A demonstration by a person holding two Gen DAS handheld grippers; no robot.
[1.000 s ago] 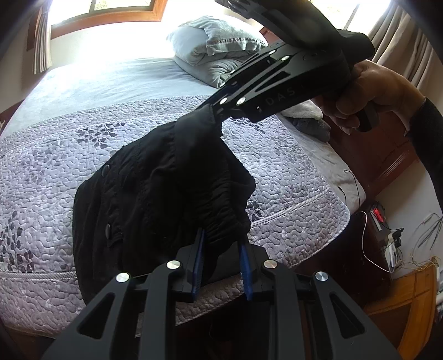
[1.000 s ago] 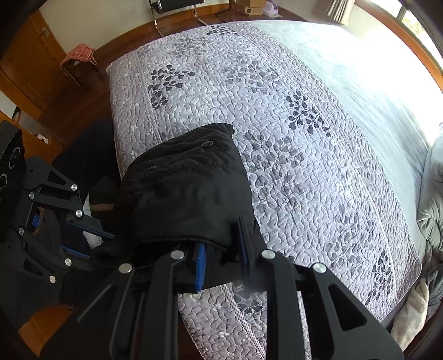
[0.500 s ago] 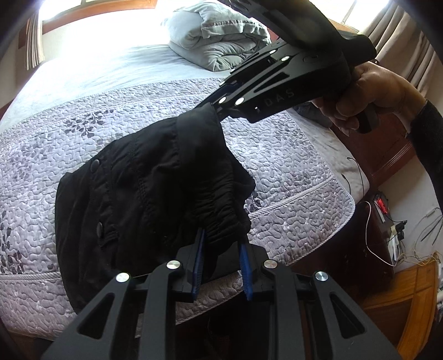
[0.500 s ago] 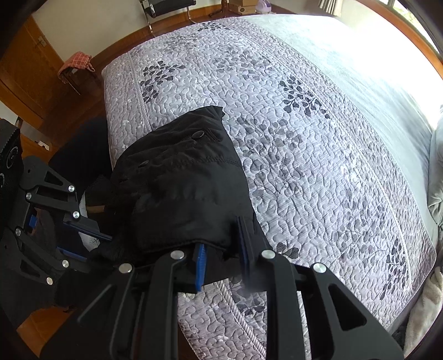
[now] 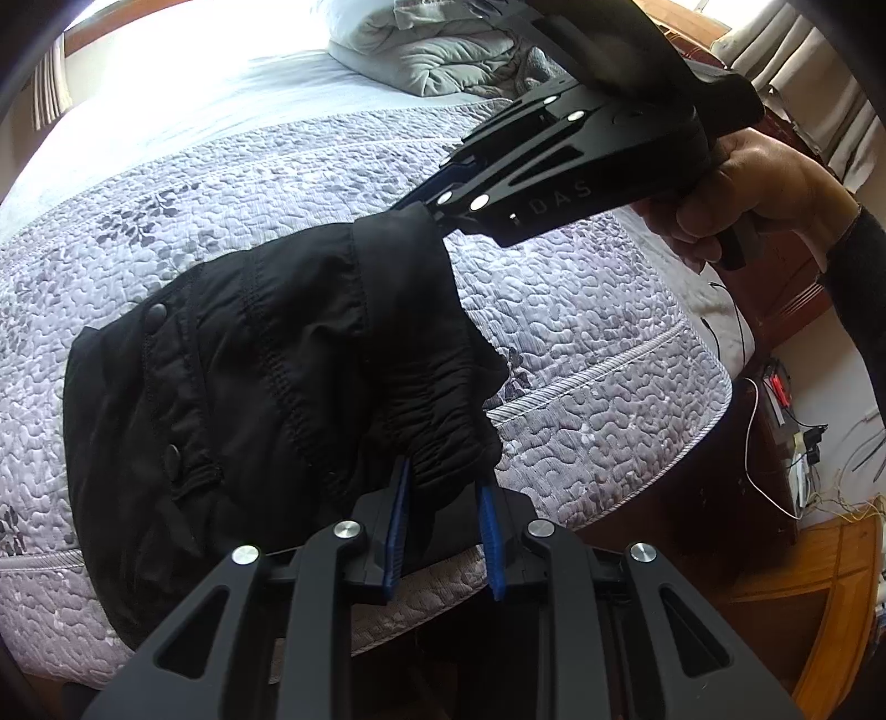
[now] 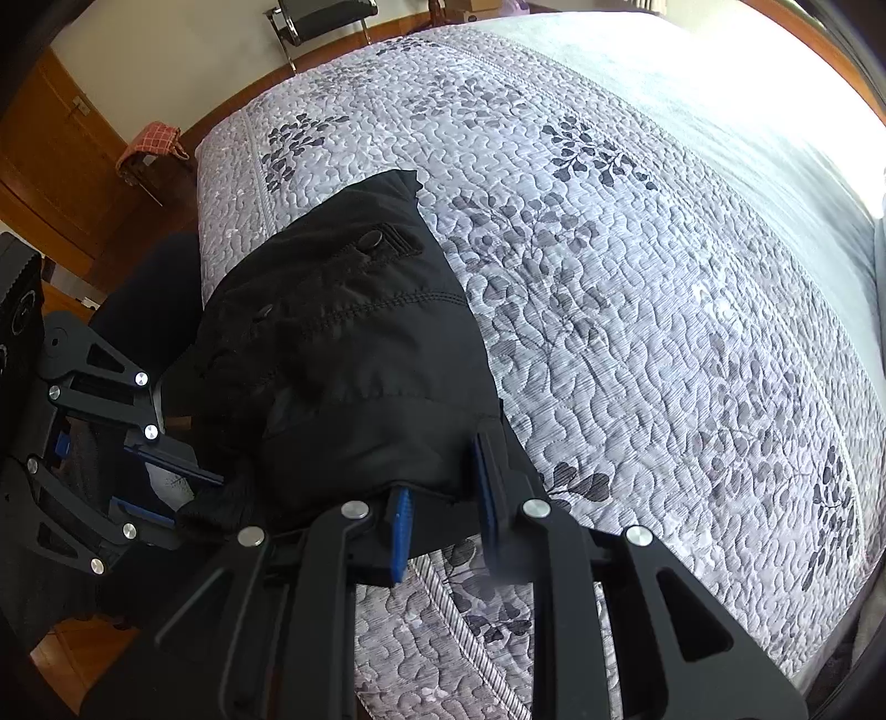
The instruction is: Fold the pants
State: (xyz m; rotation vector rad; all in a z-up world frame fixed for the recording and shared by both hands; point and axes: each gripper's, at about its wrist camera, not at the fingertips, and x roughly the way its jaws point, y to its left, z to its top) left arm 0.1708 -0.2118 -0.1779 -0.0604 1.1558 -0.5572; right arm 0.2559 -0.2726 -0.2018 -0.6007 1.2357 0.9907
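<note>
Two grippers, one bundle of black quilted fabric pants [image 5: 266,354] to set down.
Your left gripper [image 5: 443,498] and right gripper [image 6: 443,498] both pinch the waistband; lower level onto the grey quilted bedspread [image 6: 637,288], then smooth.

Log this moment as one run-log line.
step: laying fold | left tool: shut on black pants | right tool: shut on black pants | pants over quilt

We see a bed with a grey quilted bedspread [image 6: 637,288], folded duvet [image 5: 443,50], wooden floor [image 6: 61,642], curtains [image 5: 819,105], possibly a chair [image 6: 321,16]; bright window light.
</note>
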